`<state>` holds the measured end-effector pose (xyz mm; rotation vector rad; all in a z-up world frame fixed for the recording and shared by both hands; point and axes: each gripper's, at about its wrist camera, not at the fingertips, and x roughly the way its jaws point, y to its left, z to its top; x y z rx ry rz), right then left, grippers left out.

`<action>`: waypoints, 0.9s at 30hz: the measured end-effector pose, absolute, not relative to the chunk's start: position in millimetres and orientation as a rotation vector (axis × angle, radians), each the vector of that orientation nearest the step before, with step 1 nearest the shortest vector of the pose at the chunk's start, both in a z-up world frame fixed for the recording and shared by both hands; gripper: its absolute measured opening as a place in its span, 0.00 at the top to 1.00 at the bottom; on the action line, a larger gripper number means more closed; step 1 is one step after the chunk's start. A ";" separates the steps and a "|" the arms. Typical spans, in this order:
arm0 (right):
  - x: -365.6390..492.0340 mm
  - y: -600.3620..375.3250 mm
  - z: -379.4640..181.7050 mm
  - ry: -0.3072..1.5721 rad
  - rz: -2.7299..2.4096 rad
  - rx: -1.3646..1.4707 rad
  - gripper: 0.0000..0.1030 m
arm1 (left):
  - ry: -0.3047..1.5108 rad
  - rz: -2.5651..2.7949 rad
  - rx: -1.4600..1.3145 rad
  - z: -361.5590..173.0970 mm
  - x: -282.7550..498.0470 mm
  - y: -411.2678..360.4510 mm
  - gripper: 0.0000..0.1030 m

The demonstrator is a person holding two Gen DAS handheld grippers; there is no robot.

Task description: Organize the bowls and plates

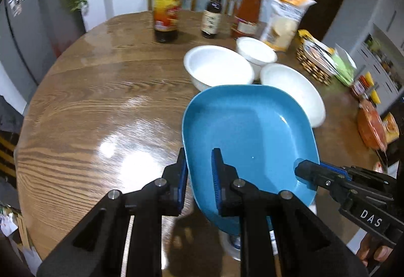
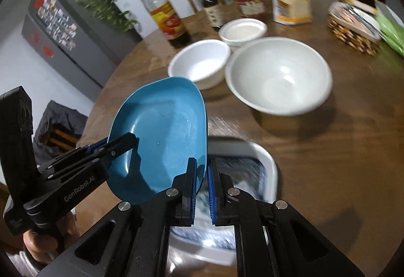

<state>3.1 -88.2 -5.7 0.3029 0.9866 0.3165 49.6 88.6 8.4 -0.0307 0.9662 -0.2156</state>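
A blue rounded-square plate is held tilted above the round wooden table by both grippers. My left gripper is shut on its left rim; it also shows in the right wrist view. My right gripper is shut on the plate's right rim, and shows at the right in the left wrist view. Three white bowls stand beyond: a medium one, a small one, a large one. A white-rimmed patterned dish lies under the plate.
Bottles, a dark sauce bottle, a red jar and a snack bag stand at the table's far side. A woven basket sits right. Chairs stand behind.
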 end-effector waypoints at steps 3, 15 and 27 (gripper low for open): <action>-7.7 -98.6 -11.2 1.005 0.308 0.309 0.90 | 0.993 -0.234 -0.013 2.8 42.1 74.4 0.84; -29.6 -119.2 -39.1 1.086 0.317 0.333 0.90 | 1.067 -0.244 0.054 -20.1 17.1 48.7 0.83; -26.8 -115.3 -52.8 1.127 0.316 0.309 0.90 | 1.111 -0.231 0.067 -32.3 20.9 44.6 0.83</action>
